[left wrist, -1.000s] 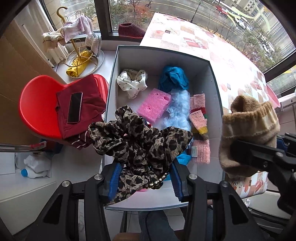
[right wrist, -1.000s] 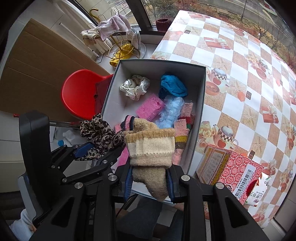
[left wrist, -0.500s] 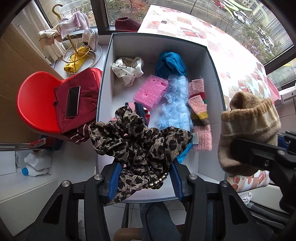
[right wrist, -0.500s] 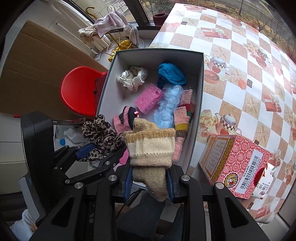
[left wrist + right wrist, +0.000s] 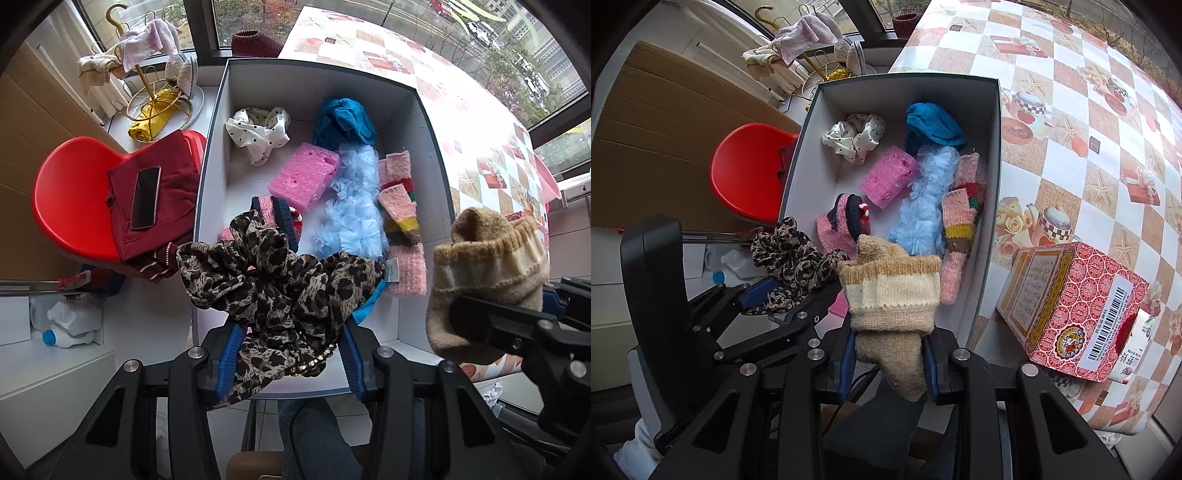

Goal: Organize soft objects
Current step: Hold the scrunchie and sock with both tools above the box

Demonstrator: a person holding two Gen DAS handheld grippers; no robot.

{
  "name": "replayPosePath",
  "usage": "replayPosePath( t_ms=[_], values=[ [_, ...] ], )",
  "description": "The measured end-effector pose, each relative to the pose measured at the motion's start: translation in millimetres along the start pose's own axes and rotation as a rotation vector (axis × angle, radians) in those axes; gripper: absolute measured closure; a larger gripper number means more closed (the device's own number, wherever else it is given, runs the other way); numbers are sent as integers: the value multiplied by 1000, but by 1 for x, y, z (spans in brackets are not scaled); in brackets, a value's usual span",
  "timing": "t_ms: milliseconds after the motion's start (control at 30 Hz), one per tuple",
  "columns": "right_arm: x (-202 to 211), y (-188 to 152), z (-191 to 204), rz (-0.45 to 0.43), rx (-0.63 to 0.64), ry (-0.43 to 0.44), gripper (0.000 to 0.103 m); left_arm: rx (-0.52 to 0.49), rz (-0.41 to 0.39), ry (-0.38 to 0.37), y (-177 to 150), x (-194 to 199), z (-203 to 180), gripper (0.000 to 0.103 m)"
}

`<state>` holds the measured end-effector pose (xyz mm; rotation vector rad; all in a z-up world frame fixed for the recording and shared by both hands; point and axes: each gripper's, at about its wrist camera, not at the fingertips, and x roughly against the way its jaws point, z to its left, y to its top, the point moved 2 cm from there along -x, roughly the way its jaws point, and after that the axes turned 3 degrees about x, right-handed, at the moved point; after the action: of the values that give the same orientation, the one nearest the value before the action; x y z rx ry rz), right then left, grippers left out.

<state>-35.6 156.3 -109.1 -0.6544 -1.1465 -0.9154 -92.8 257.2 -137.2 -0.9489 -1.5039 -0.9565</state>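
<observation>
My left gripper (image 5: 288,354) is shut on a leopard-print scrunchie (image 5: 273,288), held above the near end of a grey open box (image 5: 428,122). My right gripper (image 5: 890,363) is shut on a tan and cream knitted sock (image 5: 892,295), held over the box's near edge (image 5: 991,206). Inside the box lie a white dotted scrunchie (image 5: 258,131), a blue cloth (image 5: 343,123), a pink sponge (image 5: 303,175), a pale blue fluffy piece (image 5: 352,210), pink striped knit pieces (image 5: 400,206) and a pink and navy knit piece (image 5: 846,221). From the right wrist view the left gripper (image 5: 764,295) shows with its scrunchie (image 5: 792,258).
The box stands on a table with a checkered cloth (image 5: 1071,110). A red patterned carton (image 5: 1071,306) lies right of the box. To the left stands a red chair (image 5: 74,195) with a dark red garment and a phone (image 5: 146,197). A gold wire rack (image 5: 155,92) with cloths stands behind it.
Both views have shifted slightly so the box and its contents sit lower and nearer in frame. Both grippers keep their hold on the scrunchie and the sock.
</observation>
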Motion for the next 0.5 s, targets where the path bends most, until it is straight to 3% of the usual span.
replayPosePath(
  t_ms=[500],
  values=[
    [-3, 3, -2, 10, -14, 3, 71, -1, -1, 1, 3, 0, 1, 52]
  ],
)
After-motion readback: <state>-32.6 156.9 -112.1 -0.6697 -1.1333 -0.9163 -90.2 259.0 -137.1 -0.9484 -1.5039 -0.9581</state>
